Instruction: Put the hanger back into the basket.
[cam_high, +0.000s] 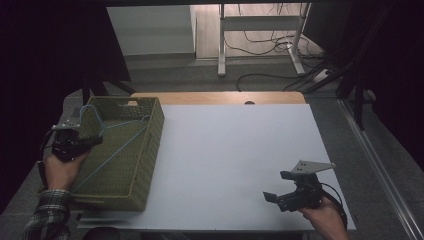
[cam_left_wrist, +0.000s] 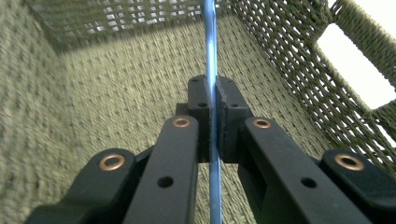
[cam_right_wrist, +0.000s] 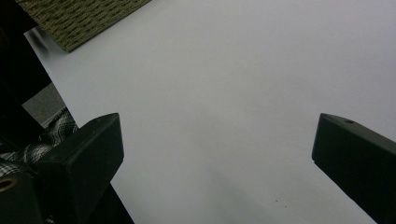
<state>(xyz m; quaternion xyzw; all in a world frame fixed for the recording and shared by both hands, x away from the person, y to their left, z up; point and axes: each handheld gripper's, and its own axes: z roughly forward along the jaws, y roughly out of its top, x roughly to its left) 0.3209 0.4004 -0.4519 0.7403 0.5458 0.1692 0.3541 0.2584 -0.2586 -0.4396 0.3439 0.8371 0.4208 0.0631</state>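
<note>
Dim room, dark edges; white table (cam_high: 235, 150) brightest; basket (cam_left_wrist: 116, 88) weave soft, blurred beyond sharp jaws.

Rough woven green basket (cam_left_wrist: 116, 93), smooth matt white table (cam_high: 240, 160), glossy blue cord (cam_left_wrist: 211, 46).

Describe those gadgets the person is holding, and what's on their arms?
Both grippers, the left gripper and the right gripper, are black with two flat-padded jaws, copper-coloured rivets at the joints, and a grey three-cornered plate on top. Black cables trail behind. The left arm wears a plaid sleeve.
</note>
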